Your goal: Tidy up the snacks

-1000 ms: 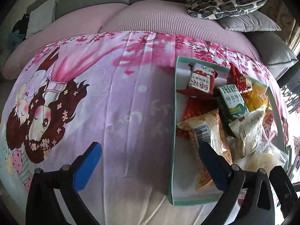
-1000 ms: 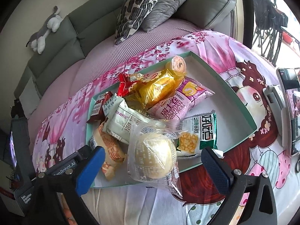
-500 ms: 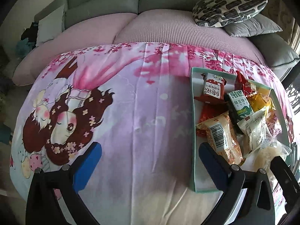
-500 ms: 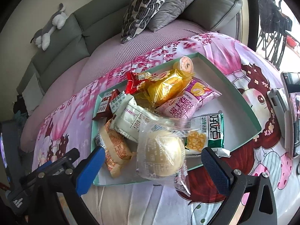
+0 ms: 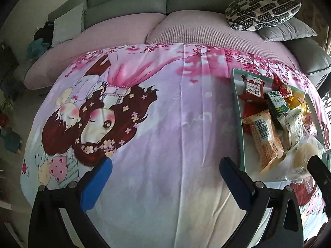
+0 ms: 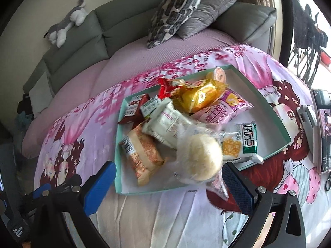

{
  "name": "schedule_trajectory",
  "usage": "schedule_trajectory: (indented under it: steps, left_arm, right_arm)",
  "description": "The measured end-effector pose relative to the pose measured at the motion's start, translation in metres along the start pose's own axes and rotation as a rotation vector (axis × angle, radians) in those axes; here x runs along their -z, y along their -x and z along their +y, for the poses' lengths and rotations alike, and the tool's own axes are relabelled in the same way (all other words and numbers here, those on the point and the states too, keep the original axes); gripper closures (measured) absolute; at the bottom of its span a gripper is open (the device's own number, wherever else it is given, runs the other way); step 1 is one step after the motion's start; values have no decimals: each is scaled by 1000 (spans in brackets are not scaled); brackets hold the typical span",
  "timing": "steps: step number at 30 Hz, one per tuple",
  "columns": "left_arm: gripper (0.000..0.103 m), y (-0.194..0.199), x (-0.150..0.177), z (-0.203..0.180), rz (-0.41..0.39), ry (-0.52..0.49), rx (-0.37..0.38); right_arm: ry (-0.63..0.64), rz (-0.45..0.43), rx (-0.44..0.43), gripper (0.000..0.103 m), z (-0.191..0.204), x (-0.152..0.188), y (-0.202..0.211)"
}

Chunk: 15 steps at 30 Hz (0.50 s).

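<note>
A teal-rimmed white tray (image 6: 266, 105) lies on a pink cartoon bedsheet and holds a pile of snack packets. It also shows at the right of the left wrist view (image 5: 238, 111). A clear-wrapped round bun (image 6: 199, 159) lies over the tray's near rim, next to an orange packet (image 6: 142, 155), a green-white packet (image 6: 246, 140) and a yellow packet (image 6: 198, 97). My right gripper (image 6: 168, 183) is open, its fingers on either side of the bun, not touching it. My left gripper (image 5: 165, 178) is open and empty above bare sheet, left of the tray.
A phone (image 6: 322, 128) and a white device (image 6: 308, 122) lie on the sheet right of the tray. Patterned and grey pillows (image 6: 175, 12) rest on the sofa behind. A plush toy (image 6: 66, 22) lies on the sofa back. The left gripper shows at the lower left of the right wrist view (image 6: 41, 194).
My left gripper has pulled back and to the left, away from the tray. My right gripper has closed in a little on the clear-wrapped bun, and the bun now looks blurred.
</note>
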<state>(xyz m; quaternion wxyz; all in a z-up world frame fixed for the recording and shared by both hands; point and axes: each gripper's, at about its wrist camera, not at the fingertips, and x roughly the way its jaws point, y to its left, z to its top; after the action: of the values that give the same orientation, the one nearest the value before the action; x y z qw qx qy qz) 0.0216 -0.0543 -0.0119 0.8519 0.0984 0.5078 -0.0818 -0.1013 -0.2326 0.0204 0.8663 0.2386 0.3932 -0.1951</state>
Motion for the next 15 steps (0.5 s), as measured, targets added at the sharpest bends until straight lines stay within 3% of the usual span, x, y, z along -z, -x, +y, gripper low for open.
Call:
schedule_trajectory:
  steps: [15]
  left_arm:
    - [0,-6,24,23,48,23,-6]
  right_arm:
    - [27,8,50,0,1,28,6]
